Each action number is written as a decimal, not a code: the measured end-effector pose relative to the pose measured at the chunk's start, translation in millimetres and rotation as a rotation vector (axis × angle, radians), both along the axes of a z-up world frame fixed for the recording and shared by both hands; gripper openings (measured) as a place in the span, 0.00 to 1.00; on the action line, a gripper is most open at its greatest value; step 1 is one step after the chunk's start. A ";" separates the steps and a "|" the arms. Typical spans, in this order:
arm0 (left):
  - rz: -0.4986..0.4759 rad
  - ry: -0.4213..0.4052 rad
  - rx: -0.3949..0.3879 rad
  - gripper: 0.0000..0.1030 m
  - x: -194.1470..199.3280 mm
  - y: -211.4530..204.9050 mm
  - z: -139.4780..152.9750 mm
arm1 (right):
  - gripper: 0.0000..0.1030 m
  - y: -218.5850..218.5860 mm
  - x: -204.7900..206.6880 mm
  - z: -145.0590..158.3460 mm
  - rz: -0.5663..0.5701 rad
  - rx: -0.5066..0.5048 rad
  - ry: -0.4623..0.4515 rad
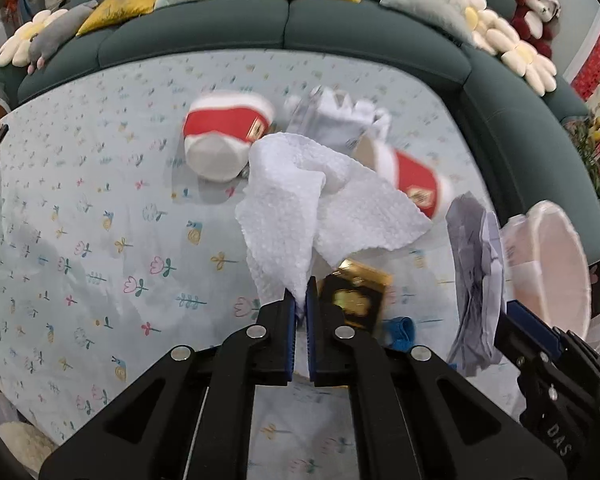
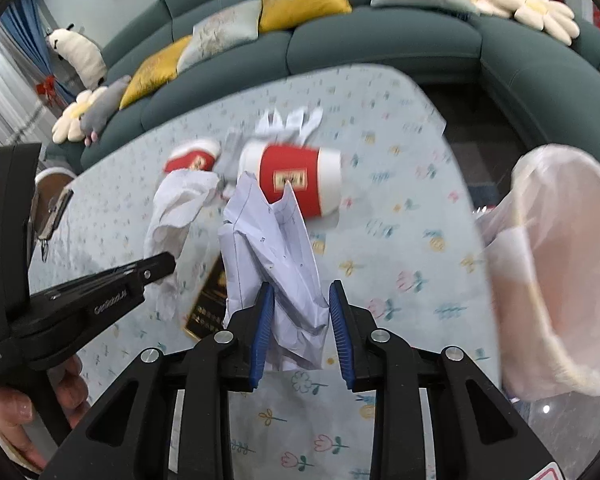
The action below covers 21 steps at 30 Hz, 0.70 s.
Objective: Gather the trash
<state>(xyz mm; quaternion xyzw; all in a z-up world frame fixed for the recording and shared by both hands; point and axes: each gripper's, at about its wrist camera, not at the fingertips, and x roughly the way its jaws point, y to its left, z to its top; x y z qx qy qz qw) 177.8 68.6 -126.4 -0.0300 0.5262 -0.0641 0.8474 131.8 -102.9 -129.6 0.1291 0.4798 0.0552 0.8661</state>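
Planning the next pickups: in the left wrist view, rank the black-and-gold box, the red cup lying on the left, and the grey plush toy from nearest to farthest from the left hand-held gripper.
From the left hand-held gripper, shut on the paper towel:
1. Black-and-gold box, just right of its fingertips.
2. Red cup, mid-table, ahead and left.
3. Grey plush toy, on the sofa, far left.

"DAS" on right gripper; other print too blurred.

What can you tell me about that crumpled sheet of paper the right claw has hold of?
The crumpled paper is a white, thin sheet with faint printed marks, creased and folded lengthwise. It stands roughly upright, its lower end between the blue pads of the right claw, which is shut on it, and it is lifted above the flowered tablecloth. Its torn tip overlaps the view of a fallen red paper cup. The left wrist view shows it beside the pink-lined bin.
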 end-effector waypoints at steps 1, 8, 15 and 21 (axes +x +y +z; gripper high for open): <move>-0.005 -0.008 -0.006 0.04 -1.8 -2.5 4.6 | 0.27 -4.3 -1.4 6.0 -0.008 0.002 -0.013; -0.077 -0.072 -0.035 0.04 -13.4 -38.5 41.0 | 0.27 -37.4 -12.2 42.3 -0.072 -0.017 -0.094; -0.176 -0.109 -0.053 0.04 -23.0 -90.8 63.5 | 0.06 -75.3 -24.0 58.7 -0.135 -0.031 -0.126; -0.231 -0.119 -0.056 0.04 -30.0 -122.0 67.5 | 0.06 -103.6 -33.5 52.7 -0.178 -0.019 -0.121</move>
